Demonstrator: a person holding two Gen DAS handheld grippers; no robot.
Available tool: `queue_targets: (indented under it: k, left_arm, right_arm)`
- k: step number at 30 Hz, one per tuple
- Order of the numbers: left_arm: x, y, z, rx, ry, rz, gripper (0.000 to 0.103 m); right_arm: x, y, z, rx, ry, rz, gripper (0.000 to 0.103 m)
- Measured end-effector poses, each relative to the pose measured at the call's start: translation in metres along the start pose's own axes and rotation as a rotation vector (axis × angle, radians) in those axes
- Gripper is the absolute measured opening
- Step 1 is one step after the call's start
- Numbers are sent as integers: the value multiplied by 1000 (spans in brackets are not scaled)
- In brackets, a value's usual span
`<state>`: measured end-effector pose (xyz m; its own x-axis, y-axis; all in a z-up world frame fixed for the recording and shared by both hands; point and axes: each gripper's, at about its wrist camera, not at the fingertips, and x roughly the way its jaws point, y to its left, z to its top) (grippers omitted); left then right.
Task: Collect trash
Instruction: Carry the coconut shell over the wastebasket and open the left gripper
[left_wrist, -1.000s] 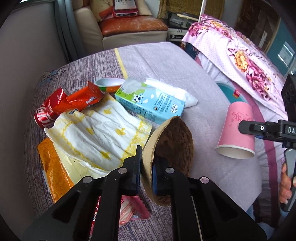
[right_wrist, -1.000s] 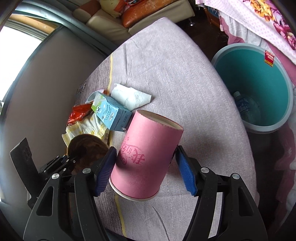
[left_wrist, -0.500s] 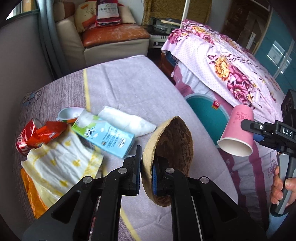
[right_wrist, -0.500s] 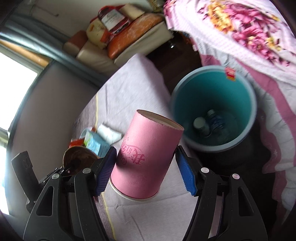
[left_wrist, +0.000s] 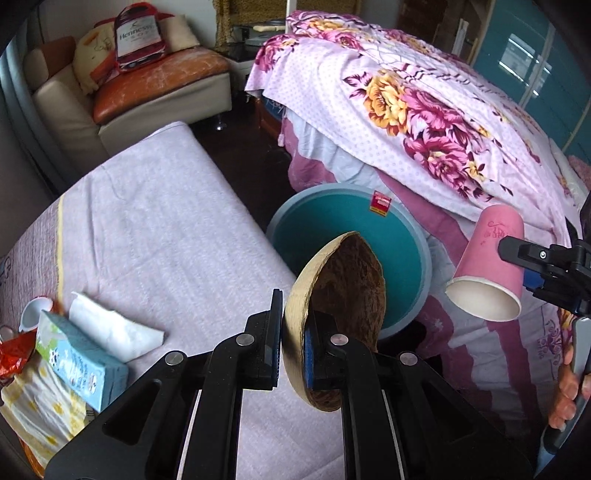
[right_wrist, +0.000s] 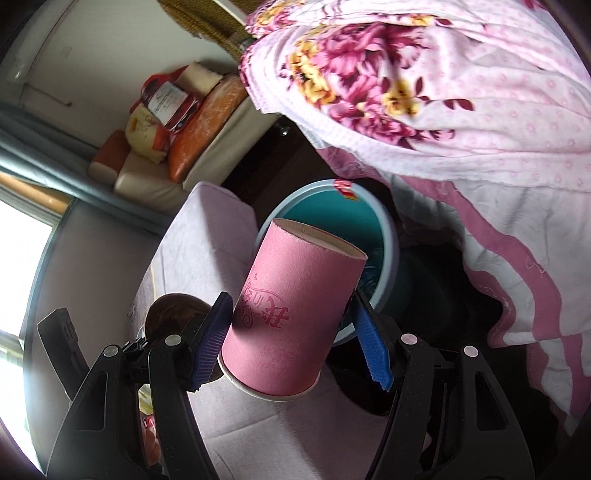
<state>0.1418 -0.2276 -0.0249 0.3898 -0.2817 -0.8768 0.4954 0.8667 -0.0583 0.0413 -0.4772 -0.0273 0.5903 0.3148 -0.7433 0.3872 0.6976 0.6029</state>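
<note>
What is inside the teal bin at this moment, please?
Only the teal bin's bare inner wall shows. The coconut shell and the pink cup cover its bottom, so its contents cannot be seen.

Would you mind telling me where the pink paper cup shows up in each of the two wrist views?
Left wrist view: the pink paper cup is at the right edge, held tilted with its open mouth down, right of the teal bin.
Right wrist view: the cup fills the centre, between the blue jaws.
Shared landmark: the teal bin.
</note>
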Motion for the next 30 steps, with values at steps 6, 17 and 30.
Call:
queue_targets:
  k: [6,17,30]
  left_arm:
    - [35,-24,17,53,14,-5,10]
    - [106,-50,2,146,163,-53,16]
    - [106,-45,-6,124,179,-96,20]
  right_arm:
    - [3,-11,11,19,-3,-30,63]
    - [16,-19,18,22,18,-71,63]
    - [25,-15,17,24,23,-89,63]
